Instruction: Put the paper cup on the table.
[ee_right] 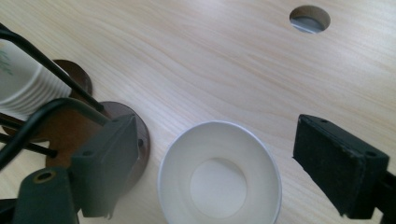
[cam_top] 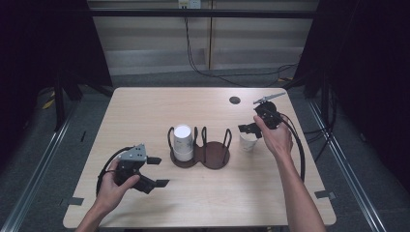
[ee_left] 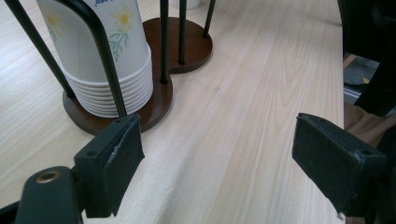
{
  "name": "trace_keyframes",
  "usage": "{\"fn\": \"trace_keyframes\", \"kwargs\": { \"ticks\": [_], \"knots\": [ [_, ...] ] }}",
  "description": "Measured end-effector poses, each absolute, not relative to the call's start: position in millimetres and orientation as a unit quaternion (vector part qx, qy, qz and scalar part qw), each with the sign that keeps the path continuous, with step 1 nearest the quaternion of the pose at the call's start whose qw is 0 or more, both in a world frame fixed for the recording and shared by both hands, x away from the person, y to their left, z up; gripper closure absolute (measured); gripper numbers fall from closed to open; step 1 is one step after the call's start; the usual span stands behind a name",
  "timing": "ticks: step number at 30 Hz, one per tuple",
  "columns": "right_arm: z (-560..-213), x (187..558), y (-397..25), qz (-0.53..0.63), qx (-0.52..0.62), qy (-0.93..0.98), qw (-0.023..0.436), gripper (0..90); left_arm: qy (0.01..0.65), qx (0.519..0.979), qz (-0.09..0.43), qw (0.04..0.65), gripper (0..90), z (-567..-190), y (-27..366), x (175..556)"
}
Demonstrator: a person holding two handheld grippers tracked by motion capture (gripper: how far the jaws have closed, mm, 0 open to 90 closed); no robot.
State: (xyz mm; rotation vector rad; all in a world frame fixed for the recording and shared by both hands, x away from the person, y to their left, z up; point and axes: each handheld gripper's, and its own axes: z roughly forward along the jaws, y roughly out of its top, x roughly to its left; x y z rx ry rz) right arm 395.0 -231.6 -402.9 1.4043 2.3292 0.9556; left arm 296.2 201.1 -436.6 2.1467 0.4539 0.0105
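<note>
Pale wood table (cam_top: 145, 111), dark room behind, cable hole (cam_top: 235, 100) at far edge. Left gripper (cam_top: 153, 171) nearest, jaws spread wide, empty, cup stack just beyond. Right gripper (cam_top: 247, 129) jaws spread too, single paper cup (ee_right: 219, 175) upright between them, untouched. Risk, as judged: squeezing too hard could crush thin rim; off-centre close could tip cup. Count: 2 grippers, 1 loose cup, 1 nested stack (cam_top: 183, 142), 1 two-bay holder (cam_top: 215, 153), far bay empty.

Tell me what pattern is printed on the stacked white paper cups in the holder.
Yellow daisy-like flowers with green leaves on the stacked white paper cups, clearest in the left gripper view.
</note>
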Motion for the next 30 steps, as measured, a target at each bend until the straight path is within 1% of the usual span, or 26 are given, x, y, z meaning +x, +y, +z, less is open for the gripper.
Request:
{"fn": "trace_keyframes", "kwargs": {
  "ticks": [6,9,12,14,17,27,30],
  "knots": [
    [-400,386,-231,0.353,0.490,0.783,0.147,13.9,0.191,0.861,-0.007,0.471,16.3,-438,205,294],
    [-401,380,-233,0.370,0.488,0.778,0.143,14.2,0.193,0.859,-0.006,0.475,16.3,-438,206,293],
    [-401,370,-235,0.376,0.489,0.770,0.165,14.2,0.194,0.859,-0.007,0.474,16.3,-438,206,293],
    [-402,365,-238,0.386,0.487,0.766,0.163,14.2,0.195,0.860,-0.006,0.471,16.3,-439,205,293],
    [-402,356,-240,0.397,0.489,0.757,0.175,14.2,0.202,0.857,-0.003,0.474,16.4,-440,205,292],
    [-406,322,-240,0.428,0.476,0.744,0.190,14.2,0.208,0.856,0.000,0.473,16.5,-442,208,290],
    [-409,312,-240,0.438,0.474,0.740,0.187,14.1,0.209,0.856,-0.001,0.473,16.5,-442,208,290]
  ]
}}
